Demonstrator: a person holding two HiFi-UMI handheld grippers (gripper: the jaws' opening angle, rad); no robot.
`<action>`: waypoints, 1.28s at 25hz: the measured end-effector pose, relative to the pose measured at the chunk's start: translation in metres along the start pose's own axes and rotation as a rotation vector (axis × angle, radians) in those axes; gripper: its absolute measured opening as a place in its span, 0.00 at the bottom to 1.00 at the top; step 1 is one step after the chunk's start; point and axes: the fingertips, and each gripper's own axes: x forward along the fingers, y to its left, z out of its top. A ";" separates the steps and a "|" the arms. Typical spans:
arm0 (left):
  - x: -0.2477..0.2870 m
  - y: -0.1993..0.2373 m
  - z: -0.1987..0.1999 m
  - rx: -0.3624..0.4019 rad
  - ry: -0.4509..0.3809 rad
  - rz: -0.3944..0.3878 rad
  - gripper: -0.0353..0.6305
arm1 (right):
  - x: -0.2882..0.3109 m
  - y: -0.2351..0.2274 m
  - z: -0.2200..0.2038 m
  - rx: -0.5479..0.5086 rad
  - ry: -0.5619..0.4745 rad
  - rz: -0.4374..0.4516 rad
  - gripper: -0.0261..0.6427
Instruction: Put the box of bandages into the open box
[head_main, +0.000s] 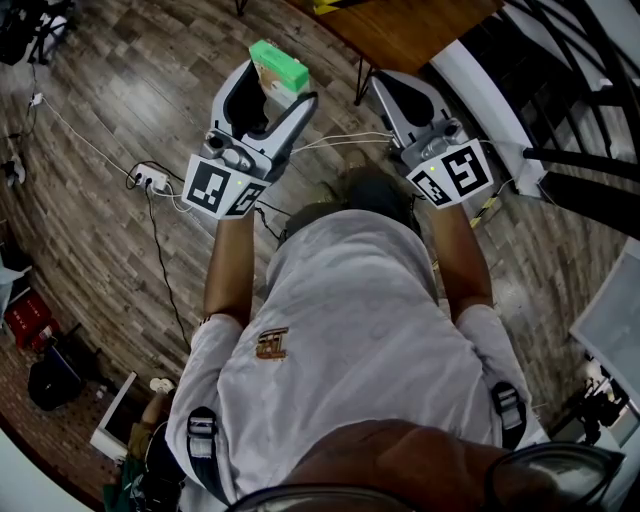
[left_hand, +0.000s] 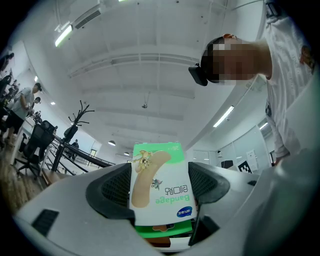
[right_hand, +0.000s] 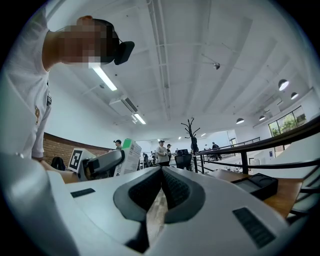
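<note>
Both of the person's arms are held out over the wooden floor (head_main: 110, 90). The left hand-held gripper (head_main: 272, 95) is clamped on the box of bandages (left_hand: 159, 186), a green-and-white carton gripped by its sides, with its far end poking out past the jaw tips. The right hand-held gripper (right_hand: 161, 172) has its jaws pressed together with nothing between them. It is level with the left one and near it, but the two do not touch. A corner of a brown wooden bench (head_main: 415, 30) shows beyond the right hand-held gripper.
</note>
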 end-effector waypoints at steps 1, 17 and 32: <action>0.001 0.002 -0.001 0.000 0.000 0.000 0.61 | 0.001 -0.002 -0.001 0.000 0.000 -0.001 0.09; 0.066 0.066 -0.007 0.039 0.009 0.018 0.61 | 0.057 -0.087 0.007 -0.001 -0.037 0.000 0.09; 0.195 0.163 -0.054 0.043 0.049 0.050 0.61 | 0.135 -0.241 0.006 -0.029 -0.016 0.016 0.09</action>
